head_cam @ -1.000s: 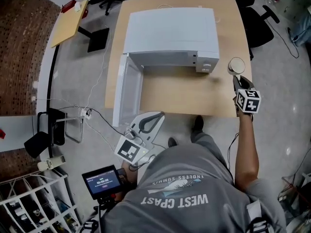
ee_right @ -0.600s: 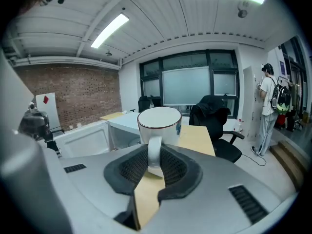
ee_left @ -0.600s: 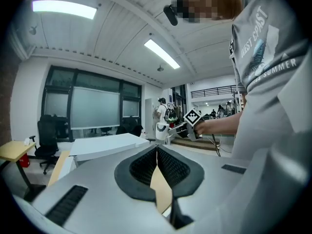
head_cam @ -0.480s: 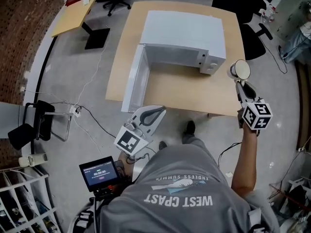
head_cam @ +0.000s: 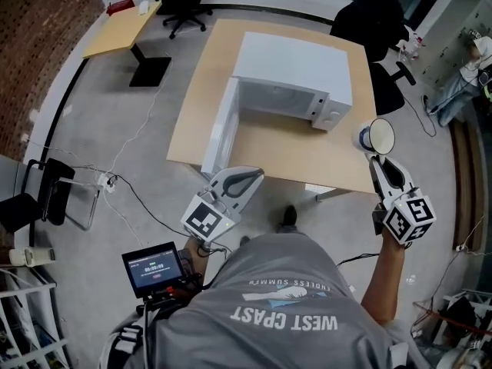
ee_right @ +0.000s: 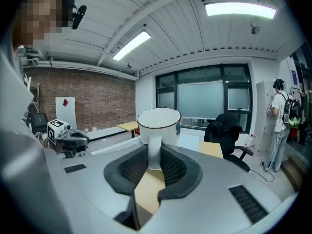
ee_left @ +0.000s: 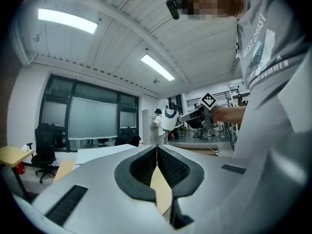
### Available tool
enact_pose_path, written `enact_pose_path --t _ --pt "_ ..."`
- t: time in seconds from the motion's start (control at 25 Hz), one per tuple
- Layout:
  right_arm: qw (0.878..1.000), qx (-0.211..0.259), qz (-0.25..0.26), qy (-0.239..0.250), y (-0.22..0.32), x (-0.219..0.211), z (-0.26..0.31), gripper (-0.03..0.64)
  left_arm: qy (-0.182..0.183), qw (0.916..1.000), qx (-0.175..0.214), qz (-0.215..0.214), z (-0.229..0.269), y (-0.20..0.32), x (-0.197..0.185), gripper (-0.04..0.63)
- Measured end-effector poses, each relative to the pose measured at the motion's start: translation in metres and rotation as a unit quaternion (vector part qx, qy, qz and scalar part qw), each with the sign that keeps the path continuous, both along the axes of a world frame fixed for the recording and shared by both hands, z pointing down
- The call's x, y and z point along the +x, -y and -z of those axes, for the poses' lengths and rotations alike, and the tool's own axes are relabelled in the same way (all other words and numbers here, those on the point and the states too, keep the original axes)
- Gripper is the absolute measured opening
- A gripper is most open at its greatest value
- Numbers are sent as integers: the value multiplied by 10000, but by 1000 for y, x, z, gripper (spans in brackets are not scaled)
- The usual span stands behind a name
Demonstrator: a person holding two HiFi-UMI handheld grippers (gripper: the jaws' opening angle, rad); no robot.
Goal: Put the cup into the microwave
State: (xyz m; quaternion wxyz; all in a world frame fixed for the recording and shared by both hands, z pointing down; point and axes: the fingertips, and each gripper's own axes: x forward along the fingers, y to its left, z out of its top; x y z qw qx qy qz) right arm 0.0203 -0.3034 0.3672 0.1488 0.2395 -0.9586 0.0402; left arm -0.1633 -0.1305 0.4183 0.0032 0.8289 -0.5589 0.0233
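The wooden worktop [head_cam: 201,121] carries the microwave [head_cam: 296,66], door open, in an office. The right gripper [head_cam: 374,158] clamps the handle of the cup [head_cam: 377,136], which is upright with its mouth upward, above the worktop's right edge. The left gripper [head_cam: 257,174] has its jaws together, empty.

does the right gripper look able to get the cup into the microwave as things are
Probably yes: the right gripper grips the cup by its handle, the microwave door hangs open at the left, the table before the opening is bare, and the left gripper sits clear of it.
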Motion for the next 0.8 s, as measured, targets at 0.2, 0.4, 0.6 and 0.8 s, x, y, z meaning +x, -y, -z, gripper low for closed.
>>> enact_pose_path --t 0.2,0.4,0.6,0.8 --pt "9998 142 129 73 -41 2 24 74 -11 9999 107 -99 6 -18 4 21" --pt "9993 225 255 132 -64 -5 34 74 18 9998 119 -157 6 -30 6 21" --pt "9991 189 352 159 -77 -10 31 74 43 9998 126 -145 1 -39 5 21" --pt "9988 150 435 165 -95 -15 31 74 5 9999 110 -126 3 -53 5 21"
